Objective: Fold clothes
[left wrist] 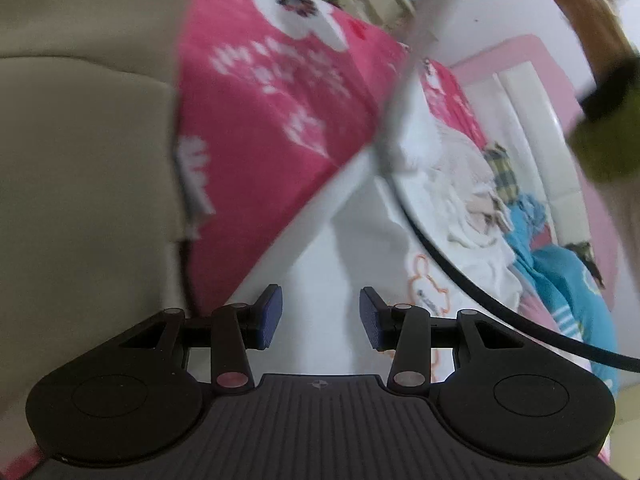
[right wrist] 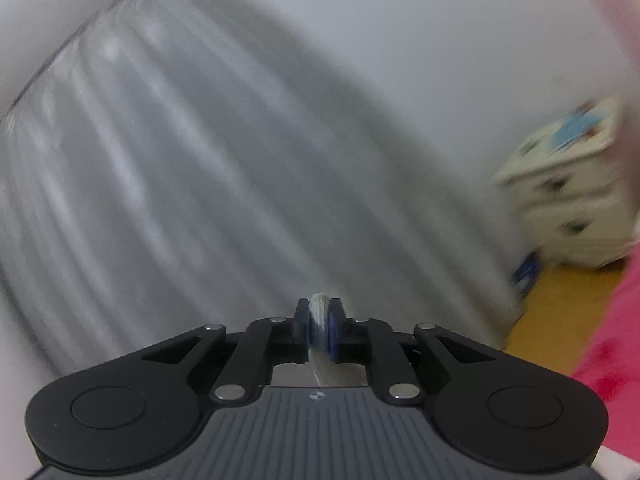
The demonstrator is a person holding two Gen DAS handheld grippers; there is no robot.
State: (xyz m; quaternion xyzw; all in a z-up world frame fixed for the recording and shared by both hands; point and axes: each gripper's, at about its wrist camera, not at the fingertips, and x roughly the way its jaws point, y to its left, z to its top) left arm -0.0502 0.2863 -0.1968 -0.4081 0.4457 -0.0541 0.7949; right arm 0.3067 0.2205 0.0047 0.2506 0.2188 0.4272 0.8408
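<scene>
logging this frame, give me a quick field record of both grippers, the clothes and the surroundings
left gripper: open, empty, over white fabric
right gripper: shut on a fold of pale fabric
clothes pile: white, checked and blue garments heaped, unfolded
pink bedcover: floral print, beside the pile
drawer unit: cream, on the right in the right wrist view
image quality: both views motion-blurred

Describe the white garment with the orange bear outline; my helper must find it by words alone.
On the pink floral bedspread, look just ahead of the open left hand-held gripper. The white garment with an orange outlined bear lies there, beside the turquoise clothing; only it carries that bear.
</scene>
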